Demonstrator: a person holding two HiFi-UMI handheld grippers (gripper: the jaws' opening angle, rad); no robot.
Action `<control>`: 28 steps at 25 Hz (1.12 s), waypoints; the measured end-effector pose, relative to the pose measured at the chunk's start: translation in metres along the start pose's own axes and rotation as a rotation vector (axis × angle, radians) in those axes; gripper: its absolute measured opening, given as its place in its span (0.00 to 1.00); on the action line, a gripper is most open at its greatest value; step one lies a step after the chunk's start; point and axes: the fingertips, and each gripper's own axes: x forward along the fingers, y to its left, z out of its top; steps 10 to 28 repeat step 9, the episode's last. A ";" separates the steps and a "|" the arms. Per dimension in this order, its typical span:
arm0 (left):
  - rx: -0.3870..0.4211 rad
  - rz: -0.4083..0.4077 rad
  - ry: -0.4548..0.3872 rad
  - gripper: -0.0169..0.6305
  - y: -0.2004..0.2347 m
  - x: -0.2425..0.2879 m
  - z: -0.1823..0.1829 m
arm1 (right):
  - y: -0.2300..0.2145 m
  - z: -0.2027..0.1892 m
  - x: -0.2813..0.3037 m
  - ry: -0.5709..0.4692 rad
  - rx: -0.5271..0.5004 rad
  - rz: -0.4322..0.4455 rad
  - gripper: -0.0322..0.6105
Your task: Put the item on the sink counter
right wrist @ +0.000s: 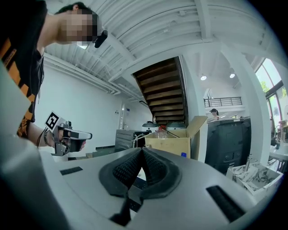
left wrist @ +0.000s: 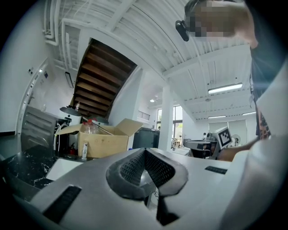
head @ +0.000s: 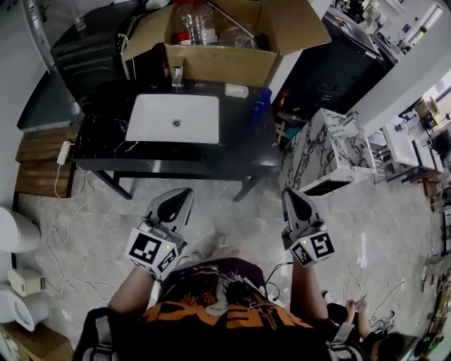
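Observation:
The black sink counter (head: 239,141) with its white basin (head: 173,118) stands ahead of me. An open cardboard box (head: 211,65) at its back holds clear plastic bottles (head: 196,21). A small white block (head: 236,90) and a blue bottle (head: 262,100) lie on the counter top. My left gripper (head: 183,194) and right gripper (head: 290,194) hover over the floor short of the counter, close to my body. Both are shut with nothing between the jaws. The left gripper view shows its closed pads (left wrist: 135,168) pointing toward the box (left wrist: 96,143); the right gripper view shows closed pads (right wrist: 153,168) likewise.
A marble-patterned cabinet (head: 328,148) stands right of the counter, with a black cabinet (head: 338,67) behind it. A power strip with cable (head: 65,151) and wooden boards (head: 42,162) lie on the floor at left. White fixtures (head: 14,229) sit at far left. Another person (head: 366,338) sits at lower right.

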 end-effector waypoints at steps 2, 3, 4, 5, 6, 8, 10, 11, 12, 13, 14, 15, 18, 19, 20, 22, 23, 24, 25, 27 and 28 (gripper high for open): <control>-0.004 0.008 0.000 0.05 0.002 -0.005 -0.006 | 0.004 0.001 0.002 0.004 -0.009 0.009 0.07; -0.007 0.013 0.000 0.05 0.003 -0.008 -0.007 | 0.006 0.001 0.002 0.007 -0.014 0.013 0.07; -0.008 0.018 0.000 0.05 0.004 -0.011 -0.007 | 0.009 0.001 0.002 0.009 -0.016 0.015 0.07; -0.008 0.022 0.000 0.05 0.005 -0.014 -0.007 | 0.011 0.000 0.002 0.010 -0.015 0.016 0.07; -0.009 0.026 -0.001 0.05 0.006 -0.017 -0.006 | 0.013 -0.001 0.001 0.011 -0.012 0.015 0.07; -0.013 0.027 -0.008 0.05 0.007 -0.020 -0.004 | 0.016 -0.001 -0.002 0.012 -0.007 0.012 0.07; -0.016 0.027 -0.012 0.05 0.008 -0.022 -0.003 | 0.018 -0.001 -0.003 0.012 -0.005 0.009 0.07; -0.016 0.027 -0.012 0.05 0.008 -0.022 -0.003 | 0.018 -0.001 -0.003 0.012 -0.005 0.009 0.07; -0.016 0.027 -0.012 0.05 0.008 -0.022 -0.003 | 0.018 -0.001 -0.003 0.012 -0.005 0.009 0.07; -0.016 0.027 -0.012 0.05 0.008 -0.022 -0.003 | 0.018 -0.001 -0.003 0.012 -0.005 0.009 0.07; -0.016 0.027 -0.012 0.05 0.008 -0.022 -0.003 | 0.018 -0.001 -0.003 0.012 -0.005 0.009 0.07; -0.016 0.027 -0.012 0.05 0.008 -0.022 -0.003 | 0.018 -0.001 -0.003 0.012 -0.005 0.009 0.07; -0.016 0.027 -0.012 0.05 0.008 -0.022 -0.003 | 0.018 -0.001 -0.003 0.012 -0.005 0.009 0.07; -0.016 0.027 -0.012 0.05 0.008 -0.022 -0.003 | 0.018 -0.001 -0.003 0.012 -0.005 0.009 0.07; -0.016 0.027 -0.012 0.05 0.008 -0.022 -0.003 | 0.018 -0.001 -0.003 0.012 -0.005 0.009 0.07; -0.016 0.027 -0.012 0.05 0.008 -0.022 -0.003 | 0.018 -0.001 -0.003 0.012 -0.005 0.009 0.07; -0.016 0.027 -0.012 0.05 0.008 -0.022 -0.003 | 0.018 -0.001 -0.003 0.012 -0.005 0.009 0.07; -0.016 0.027 -0.012 0.05 0.008 -0.022 -0.003 | 0.018 -0.001 -0.003 0.012 -0.005 0.009 0.07; -0.016 0.027 -0.012 0.05 0.008 -0.022 -0.003 | 0.018 -0.001 -0.003 0.012 -0.005 0.009 0.07; -0.016 0.027 -0.012 0.05 0.008 -0.022 -0.003 | 0.018 -0.001 -0.003 0.012 -0.005 0.009 0.07; -0.016 0.027 -0.012 0.05 0.008 -0.022 -0.003 | 0.018 -0.001 -0.003 0.012 -0.005 0.009 0.07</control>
